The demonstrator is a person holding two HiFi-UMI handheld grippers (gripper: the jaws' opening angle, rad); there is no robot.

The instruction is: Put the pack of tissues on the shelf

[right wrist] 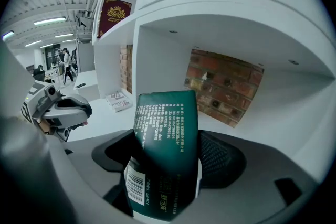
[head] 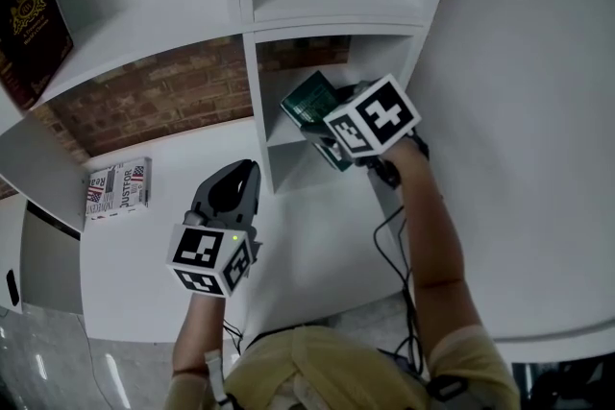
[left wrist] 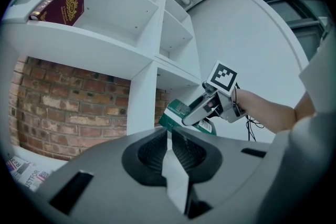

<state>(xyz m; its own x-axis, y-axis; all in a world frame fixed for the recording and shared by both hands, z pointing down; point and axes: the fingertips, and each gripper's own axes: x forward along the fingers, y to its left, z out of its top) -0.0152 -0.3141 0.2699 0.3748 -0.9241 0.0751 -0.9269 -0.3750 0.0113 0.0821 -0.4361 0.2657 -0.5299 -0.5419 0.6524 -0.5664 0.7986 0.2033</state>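
**A:** Far left first — what's there?

**B:** A maroon book (head: 34, 24) leans in an upper bay of the white shelf (head: 336, 10). Below it a printed booklet (head: 117, 185) lies flat on the white counter (head: 183, 158), with the brick wall (head: 154, 96) behind.

**A:** Left gripper?

**B:** The left gripper (head: 240, 176) hangs over the counter, well apart from the booklet. Its jaws are closed together with nothing between them, and they point towards the upright divider (head: 254, 110).

**A:** And the tissues?

**B:** The green pack of tissues (right wrist: 167, 118) is right of the divider, at the mouth of the lower bay. It is tilted, with its barcode end nearest the camera. The right gripper (right wrist: 169, 157) has it clamped, one jaw pressed to each side.

**A:** Set down?

**B:** Cannot tell. No view shows the underside of the pack against the bay floor.
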